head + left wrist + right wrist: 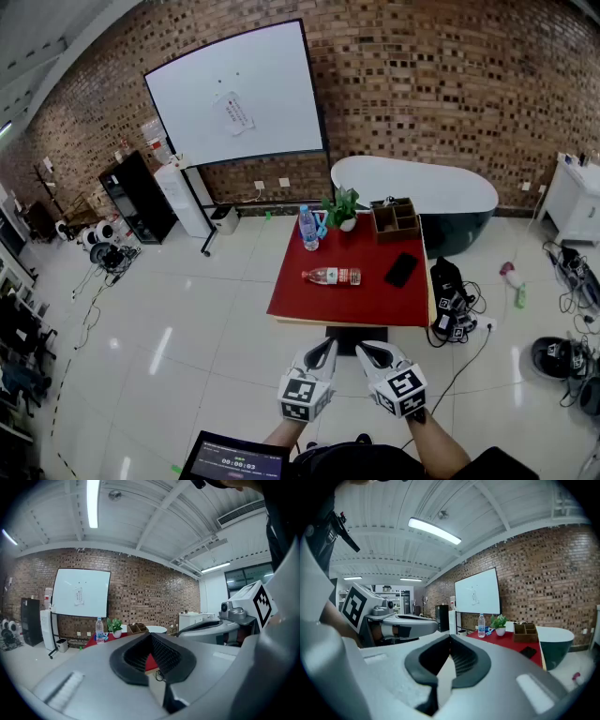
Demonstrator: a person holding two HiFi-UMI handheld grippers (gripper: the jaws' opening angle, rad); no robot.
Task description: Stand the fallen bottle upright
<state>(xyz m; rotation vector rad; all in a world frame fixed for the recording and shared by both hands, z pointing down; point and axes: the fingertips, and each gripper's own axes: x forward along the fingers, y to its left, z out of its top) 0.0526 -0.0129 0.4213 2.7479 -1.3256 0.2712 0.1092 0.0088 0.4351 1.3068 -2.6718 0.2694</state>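
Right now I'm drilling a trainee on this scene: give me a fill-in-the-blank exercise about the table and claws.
1. The fallen bottle lies on the ___ table.
2. The other bottle stands ___.
3. The left claw and right claw are both ___ and empty.
Missing: red; upright; shut.

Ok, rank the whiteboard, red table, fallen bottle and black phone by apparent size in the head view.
1. White rectangular whiteboard
2. Red square table
3. Fallen clear plastic bottle and flat black phone: too alike to rank, the bottle longer, the phone wider.
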